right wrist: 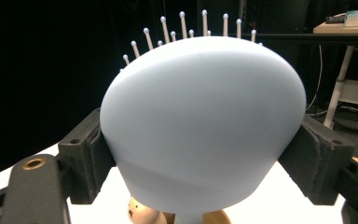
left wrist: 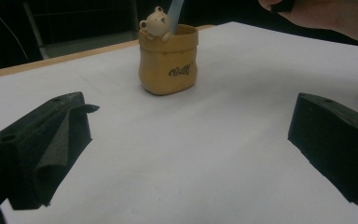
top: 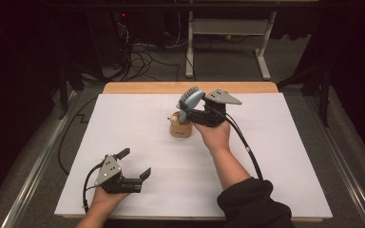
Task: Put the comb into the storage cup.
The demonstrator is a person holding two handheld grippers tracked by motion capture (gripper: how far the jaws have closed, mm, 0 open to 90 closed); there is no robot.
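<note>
From above, the right gripper (top: 196,113) pinches a pale blue hairbrush (top: 190,100) standing handle-down in a bear cup (top: 180,127) near the table's (top: 285,156) far edge. The left gripper (left wrist: 186,149), jaws spread and empty, faces the cup. Up close, both right pads clamp the brush head, release apparently remaining.

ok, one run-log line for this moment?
right gripper: shut on hairbrush, handle in bear pot | left gripper: open, holding nothing, on white sheet
</note>
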